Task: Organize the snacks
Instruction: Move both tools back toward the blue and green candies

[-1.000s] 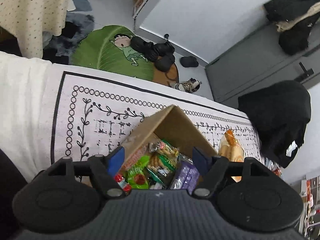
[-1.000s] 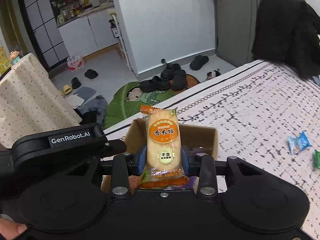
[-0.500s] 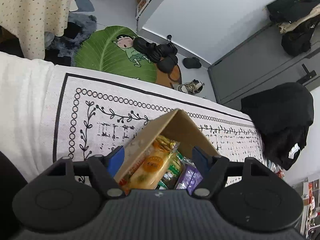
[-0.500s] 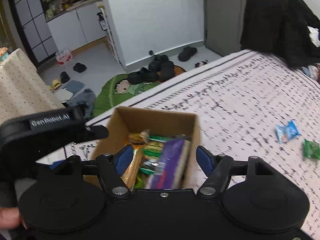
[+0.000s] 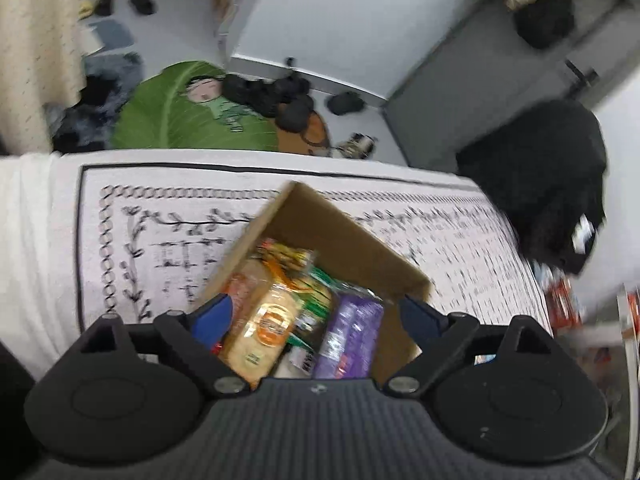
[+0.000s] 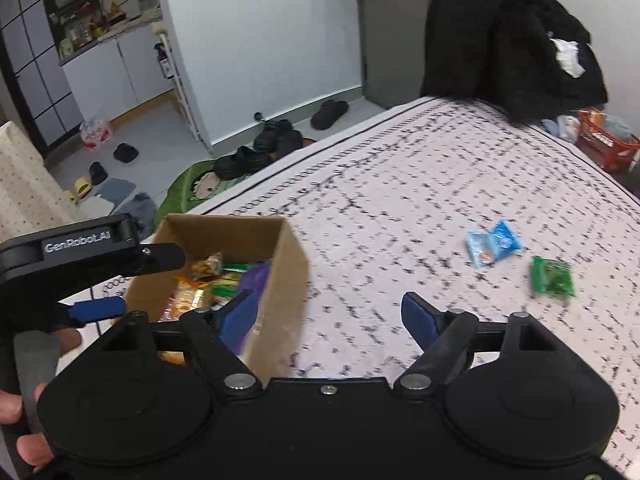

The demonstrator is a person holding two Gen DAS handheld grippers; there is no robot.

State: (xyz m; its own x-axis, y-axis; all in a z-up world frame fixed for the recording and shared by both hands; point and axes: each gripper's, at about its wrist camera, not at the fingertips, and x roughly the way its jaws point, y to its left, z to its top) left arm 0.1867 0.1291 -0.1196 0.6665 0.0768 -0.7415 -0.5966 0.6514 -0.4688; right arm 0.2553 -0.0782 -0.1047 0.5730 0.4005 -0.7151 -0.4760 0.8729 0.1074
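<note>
A cardboard box (image 5: 344,236) stands on the patterned tablecloth and holds several snacks. A yellow rice cracker pack (image 5: 264,328) lies on top, beside a purple pack (image 5: 352,336). My left gripper (image 5: 316,316) hovers over the box's near end, its jaws opening, one to each side of the box and pressing on nothing. My right gripper (image 6: 330,316) is to the right of the box (image 6: 224,240), over bare cloth; its jaws are opening too, with nothing between them. A blue packet (image 6: 494,242) and a green packet (image 6: 552,276) lie further right on the cloth.
A black coat (image 6: 508,40) hangs over a chair at the table's far side, with an orange basket (image 6: 604,144) beyond it. Past the far table edge are shoes and a green leaf mat (image 5: 180,116) on the floor. A hand (image 6: 24,420) holds the left gripper's handle.
The right gripper let go of the rice cracker pack, which now lies in the box, and swung right over the cloth. The left gripper's jaws stand wider.
</note>
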